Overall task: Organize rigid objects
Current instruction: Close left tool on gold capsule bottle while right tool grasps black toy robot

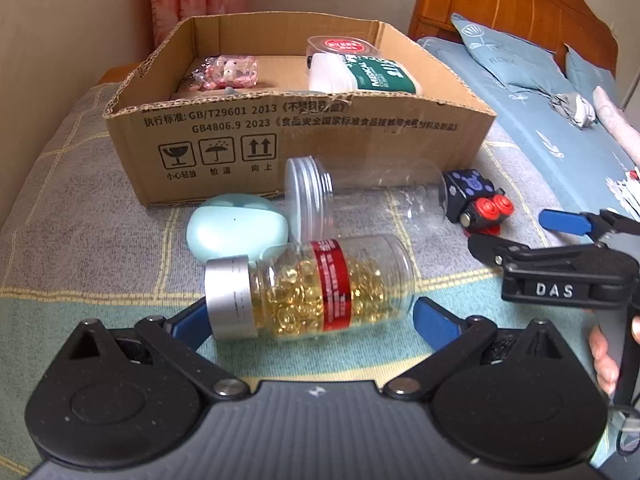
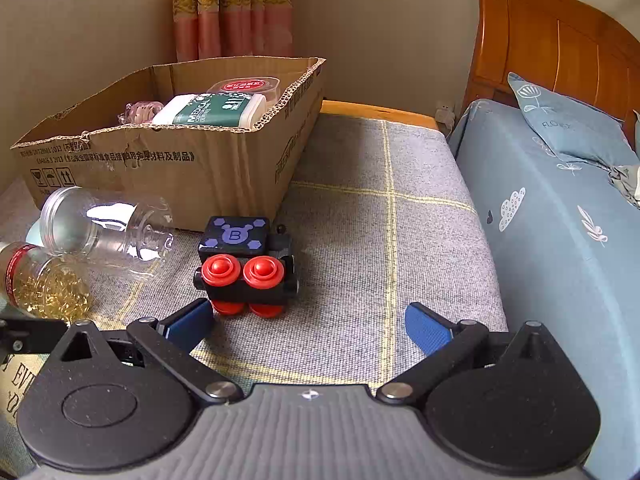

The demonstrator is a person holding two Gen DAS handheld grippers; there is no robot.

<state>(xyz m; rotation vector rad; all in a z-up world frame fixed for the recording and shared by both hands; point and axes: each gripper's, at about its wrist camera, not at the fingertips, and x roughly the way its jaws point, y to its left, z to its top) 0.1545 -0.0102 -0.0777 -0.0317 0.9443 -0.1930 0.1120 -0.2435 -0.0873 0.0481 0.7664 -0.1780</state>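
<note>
both of our tongs stand apart, clamped on nothing. our left gripper (image 1: 310, 322) has its blue pads spread to either side of the capsule bottle (image 1: 308, 290), which lies on its side on the checked blanket (image 1: 80, 248), silver cap toward our left, red label round its middle, gold capsules inside; from the left wrist view we cannot tell whether either pad touches it. our right gripper (image 2: 308, 326) is open just in front of the black toy block (image 2: 245, 264), its left pad close by the block's red knobs, its right pad well off to the side over bare blanket.

just behind the capsule bottle we see the pale blue case (image 1: 238, 226) and, beside it, the empty clear jar (image 1: 360, 200) lying on its side, lid end toward the case, base end near the toy block.

farther back the cardboard box (image 1: 304, 136) sits on the blanket with its top open. inside we make out a white and green medical bottle (image 1: 360, 74) lying flat, a clear tub with a red lid (image 1: 342, 46) behind it, and a pink packet (image 1: 228, 72) toward the left.

to our right runs the blue bedsheet (image 2: 540, 208) with a pillow (image 2: 568, 120) against the wooden headboard (image 2: 560, 40); pink curtains (image 2: 232, 12) hang behind the box.
</note>
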